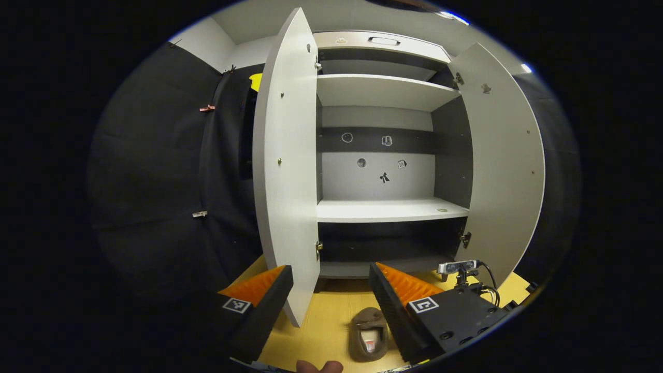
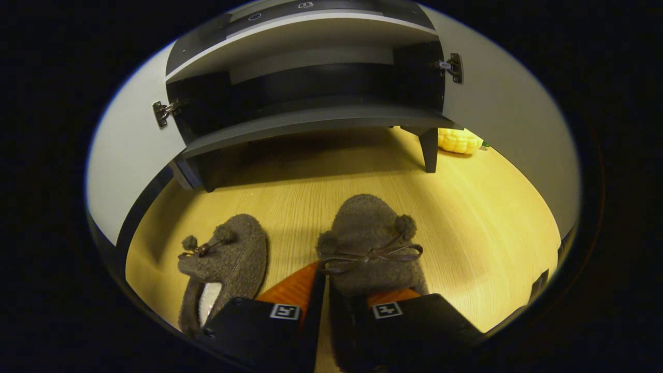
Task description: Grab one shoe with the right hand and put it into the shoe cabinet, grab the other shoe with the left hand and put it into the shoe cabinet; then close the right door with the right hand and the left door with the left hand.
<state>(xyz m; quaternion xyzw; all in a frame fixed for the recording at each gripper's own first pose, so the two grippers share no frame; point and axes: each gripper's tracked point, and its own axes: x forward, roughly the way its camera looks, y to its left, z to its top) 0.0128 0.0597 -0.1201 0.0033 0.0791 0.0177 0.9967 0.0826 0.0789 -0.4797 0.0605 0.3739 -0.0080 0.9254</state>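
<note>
Two brown fuzzy slippers lie on the wooden floor in front of the shoe cabinet [image 2: 311,122]. My right gripper [image 2: 339,285] is down at the right slipper [image 2: 370,233], shut on its side wall, one finger outside and one inside the opening. The left slipper [image 2: 228,259] lies free beside it, toe toward the cabinet. My left gripper [image 1: 330,268] hangs open higher up, facing the cabinet [image 1: 386,210], nothing between its fingers. Below it lies one slipper [image 1: 369,334]. Both doors stand open: the left door [image 1: 287,155] edge-on, close to my left finger, and the right door [image 1: 502,166].
The cabinet has white shelves and a dark bottom compartment on short legs [image 2: 429,150]. A yellow corn-shaped toy [image 2: 458,141] lies on the floor behind the right leg. A small camera with cables [image 1: 457,267] sits at the lower right. Black cloth wall [image 1: 155,181] stands on the left.
</note>
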